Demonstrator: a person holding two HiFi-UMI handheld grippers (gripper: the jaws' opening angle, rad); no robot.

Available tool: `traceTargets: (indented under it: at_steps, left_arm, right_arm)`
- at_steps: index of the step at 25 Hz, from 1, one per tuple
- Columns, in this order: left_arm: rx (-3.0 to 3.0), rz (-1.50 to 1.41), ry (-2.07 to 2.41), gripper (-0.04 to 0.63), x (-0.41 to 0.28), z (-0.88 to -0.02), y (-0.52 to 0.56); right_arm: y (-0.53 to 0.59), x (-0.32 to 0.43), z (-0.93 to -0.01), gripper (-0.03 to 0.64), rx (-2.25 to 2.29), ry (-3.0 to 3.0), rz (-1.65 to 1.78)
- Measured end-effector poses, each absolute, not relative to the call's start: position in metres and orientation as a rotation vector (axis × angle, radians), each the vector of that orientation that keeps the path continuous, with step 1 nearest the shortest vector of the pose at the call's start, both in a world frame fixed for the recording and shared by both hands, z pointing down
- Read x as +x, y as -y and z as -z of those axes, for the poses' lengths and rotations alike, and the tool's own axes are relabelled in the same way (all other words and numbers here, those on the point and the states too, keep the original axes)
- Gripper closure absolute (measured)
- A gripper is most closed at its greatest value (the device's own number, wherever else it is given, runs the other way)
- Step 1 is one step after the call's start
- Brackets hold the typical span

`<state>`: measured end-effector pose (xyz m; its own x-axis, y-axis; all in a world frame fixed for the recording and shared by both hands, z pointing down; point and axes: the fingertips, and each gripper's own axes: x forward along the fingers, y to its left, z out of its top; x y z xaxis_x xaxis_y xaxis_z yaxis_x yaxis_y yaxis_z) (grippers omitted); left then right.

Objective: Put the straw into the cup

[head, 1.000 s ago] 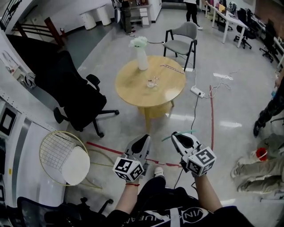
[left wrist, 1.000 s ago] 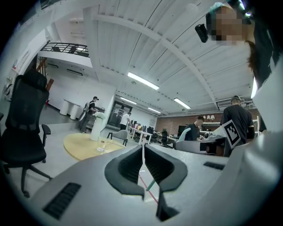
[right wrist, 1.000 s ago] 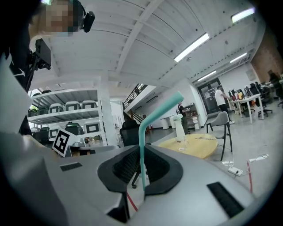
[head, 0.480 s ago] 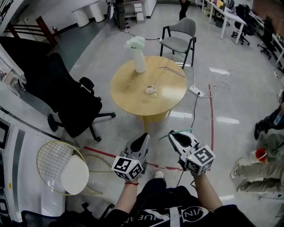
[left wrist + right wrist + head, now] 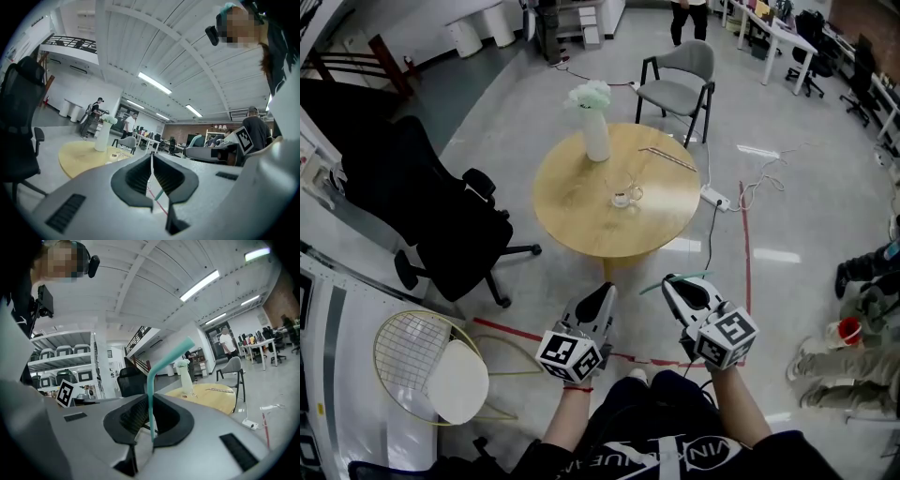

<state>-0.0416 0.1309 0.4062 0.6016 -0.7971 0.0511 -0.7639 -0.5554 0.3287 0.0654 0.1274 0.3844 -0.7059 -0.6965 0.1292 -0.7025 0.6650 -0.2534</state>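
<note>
Our right gripper (image 5: 675,284) is clenched on the straw (image 5: 689,277). In the right gripper view its dark pads (image 5: 140,414) pinch the teal straw (image 5: 161,365) low on its shaft. The shaft rises upright out of the jaws, then bends at the flexible neck and slants up to the right. In the head view the straw lies crosswise at the jaw tips, and one end reaches toward our left gripper (image 5: 607,289).

The left gripper (image 5: 151,157) is clenched too, but on nothing. Its two ribbed pads meet along a thin line with no object between them. We hold both grippers side by side, close in front of our body and roughly level, with their marker cubes toward us.

Ahead of the grippers and well apart from them stands the round wooden table (image 5: 577,202). The small clear cup (image 5: 623,197) sits near the middle of it, and we cannot tell from here whether anything is inside. A white vase (image 5: 596,136) of pale flowers stands at the far left of the tabletop. A thin pale strip (image 5: 667,157) lies toward the far right edge.

Behind the table is a grey chair (image 5: 680,89), and to the left of it a black office chair (image 5: 441,211). A red tape line (image 5: 746,239) and a white power strip (image 5: 715,196) lie on the floor to the right.
</note>
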Motion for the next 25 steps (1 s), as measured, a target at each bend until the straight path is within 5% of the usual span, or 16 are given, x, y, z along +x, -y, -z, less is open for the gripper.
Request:
traceTargets:
  at_steps: [25]
  left_arm:
    - [2.445,0.149,1.298,0.575,-0.071,-0.428,-0.011]
  right_arm:
    - [-0.004,0.024,-0.391,0.588,1.092,2.855,-0.467]
